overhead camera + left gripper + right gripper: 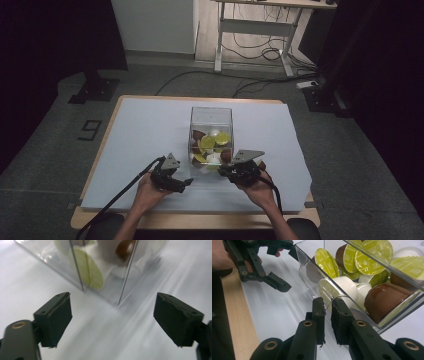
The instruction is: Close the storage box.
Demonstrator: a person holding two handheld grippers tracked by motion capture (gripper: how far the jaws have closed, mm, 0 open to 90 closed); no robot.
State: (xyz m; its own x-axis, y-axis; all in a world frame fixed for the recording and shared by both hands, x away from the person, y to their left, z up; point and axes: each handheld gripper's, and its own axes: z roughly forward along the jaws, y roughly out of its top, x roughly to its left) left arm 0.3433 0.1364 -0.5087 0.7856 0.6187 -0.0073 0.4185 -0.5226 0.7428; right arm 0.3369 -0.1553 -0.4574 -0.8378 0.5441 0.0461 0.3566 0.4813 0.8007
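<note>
I have the clear box (211,131) sitting on the white sheet (145,130), near the front middle of the table (98,165), and both grippers are at its near wall. My right gripper (327,305) is pressed together on the box's near rim: in the right gripper view the thin clear wall runs between the two black pads, and the box looks tipped, its floor slanting up to the right. My left gripper (112,317) stands spread wide with nothing between the jaws; a corner of the box lies just ahead of them, not touching either pad.

The sheet reaches well past the box on the left and far sides, so there is bare room there. On the near side, the sheet's edge and the wooden table edge are close behind my hands.

The box is hard, glossy plastic with straight walls and sharp vertical corners. Inside lie round capsules (372,257), piled loosely: brown and white cup-shaped bodies, with flat lime-green foil lids. The jaw pads look matte and rubbery, frayed at the edges.
</note>
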